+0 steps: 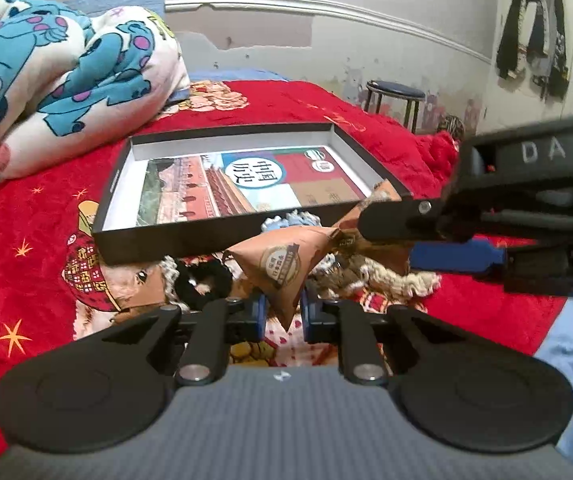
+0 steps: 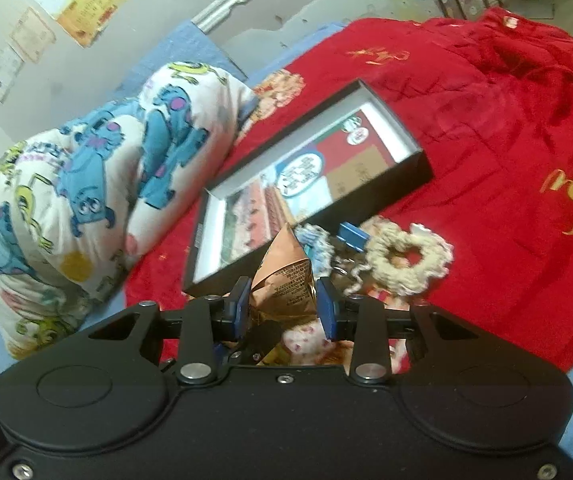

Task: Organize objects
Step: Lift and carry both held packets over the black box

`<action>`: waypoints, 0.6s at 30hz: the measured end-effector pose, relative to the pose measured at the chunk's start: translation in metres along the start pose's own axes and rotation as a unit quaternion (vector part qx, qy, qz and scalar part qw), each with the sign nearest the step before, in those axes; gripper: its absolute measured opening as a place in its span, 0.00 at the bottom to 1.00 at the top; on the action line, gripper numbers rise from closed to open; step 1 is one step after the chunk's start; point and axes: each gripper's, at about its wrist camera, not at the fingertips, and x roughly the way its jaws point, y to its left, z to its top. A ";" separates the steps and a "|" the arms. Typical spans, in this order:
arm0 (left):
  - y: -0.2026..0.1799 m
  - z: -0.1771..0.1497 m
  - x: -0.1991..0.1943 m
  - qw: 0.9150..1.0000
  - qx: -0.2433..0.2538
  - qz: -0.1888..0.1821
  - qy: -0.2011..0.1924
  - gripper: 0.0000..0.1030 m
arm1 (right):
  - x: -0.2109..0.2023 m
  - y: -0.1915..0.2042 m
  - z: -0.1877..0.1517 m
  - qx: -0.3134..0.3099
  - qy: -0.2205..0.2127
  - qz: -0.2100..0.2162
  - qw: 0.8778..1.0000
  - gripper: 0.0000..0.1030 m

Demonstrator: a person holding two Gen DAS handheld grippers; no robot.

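My left gripper (image 1: 282, 312) is shut on the lower corner of a brown triangular snack packet (image 1: 278, 268), which hangs just above the red blanket. My right gripper (image 1: 386, 240) reaches in from the right and pinches more brown wrapper beside it. In the right wrist view the right gripper (image 2: 284, 308) is shut on a crumpled brown packet (image 2: 282, 276). Whether this is one packet or two joined I cannot tell. Behind them lies a shallow black box (image 1: 118, 204) with a picture book (image 1: 246, 184) flat inside it.
Scrunchies lie in front of the box: a cream one (image 2: 402, 256), a black one (image 1: 202, 280) and a blue-white one (image 1: 294, 220); a small blue clip (image 2: 352, 236) lies among them. A cartoon-print quilt (image 1: 66, 72) is heaped at the left. A stool (image 1: 396, 96) stands beyond the bed.
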 end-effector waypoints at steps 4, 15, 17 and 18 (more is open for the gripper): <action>0.003 0.003 -0.003 1.000 0.003 0.002 -0.007 0.19 | 0.003 0.000 0.002 0.017 -0.001 0.011 1.000 0.33; 0.022 0.016 -0.023 1.000 -0.009 -0.007 -0.023 0.18 | -0.007 0.030 0.011 -0.017 -0.033 0.004 0.999 0.32; 0.027 0.023 -0.027 0.999 -0.009 0.001 -0.031 0.18 | -0.006 0.038 0.014 -0.026 -0.037 0.003 0.999 0.32; 0.030 0.027 -0.029 0.999 -0.010 0.001 -0.037 0.18 | -0.006 0.042 0.014 -0.031 -0.039 0.004 0.999 0.31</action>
